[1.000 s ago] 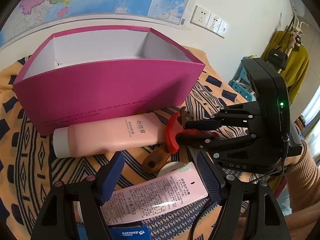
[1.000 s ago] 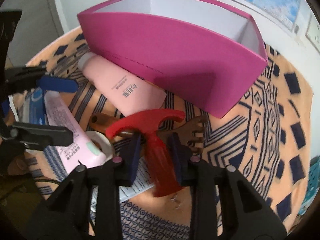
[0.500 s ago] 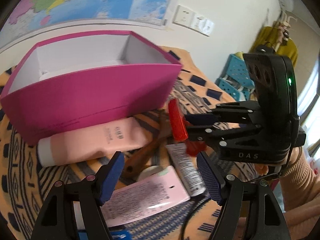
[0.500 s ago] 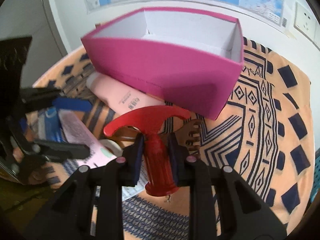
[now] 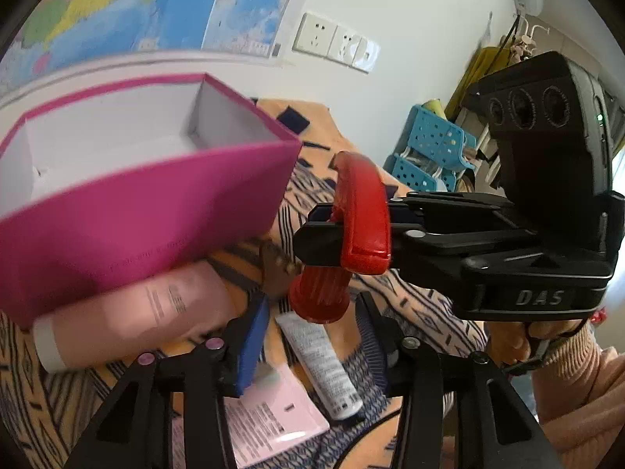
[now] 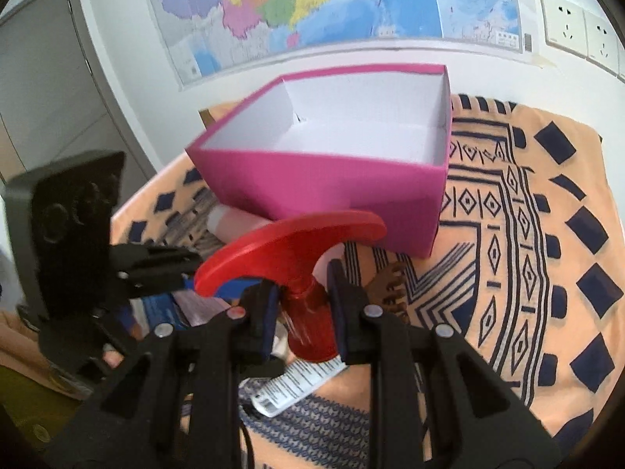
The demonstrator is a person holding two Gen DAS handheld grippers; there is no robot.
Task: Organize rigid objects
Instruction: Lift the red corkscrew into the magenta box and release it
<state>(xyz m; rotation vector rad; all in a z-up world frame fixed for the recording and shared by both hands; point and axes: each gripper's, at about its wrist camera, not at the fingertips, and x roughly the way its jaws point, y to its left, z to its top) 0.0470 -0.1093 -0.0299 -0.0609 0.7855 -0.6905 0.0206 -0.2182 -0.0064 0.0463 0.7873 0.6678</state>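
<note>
Red T-handled plastic piece (image 6: 304, 269), exact kind unclear, sits low centre of the right wrist view, off the worktop, pinched at its ribbed stem by the right tool (image 6: 302, 312); the pads are pressed onto the stem from both sides. Stem runs roughly up-down in frame, curved crossbar on top, spreading left-right. Pink open box (image 6: 351, 179) lies straight ahead and above in frame, white inside looks empty, near wall just beyond the crossbar tip. Judgement: next move is forward and over that near wall, then release; the wide crossbar could clip the rim.

Left wrist view: same red piece (image 5: 351, 230) centre frame, right tool (image 5: 312, 240) reaching in from the right edge. Left tool (image 5: 308, 336) at bottom centre, pads spread, holding nothing, just below the stem's end. Right hand is the one carrying. Pink tube (image 5: 129, 312) lies beside the box front; white tube (image 5: 320, 359) and pink sachet (image 5: 269, 426) lie on the patterned cloth (image 6: 527, 273). Brown wooden comb (image 6: 386, 289) beside the stem, lower.
</note>
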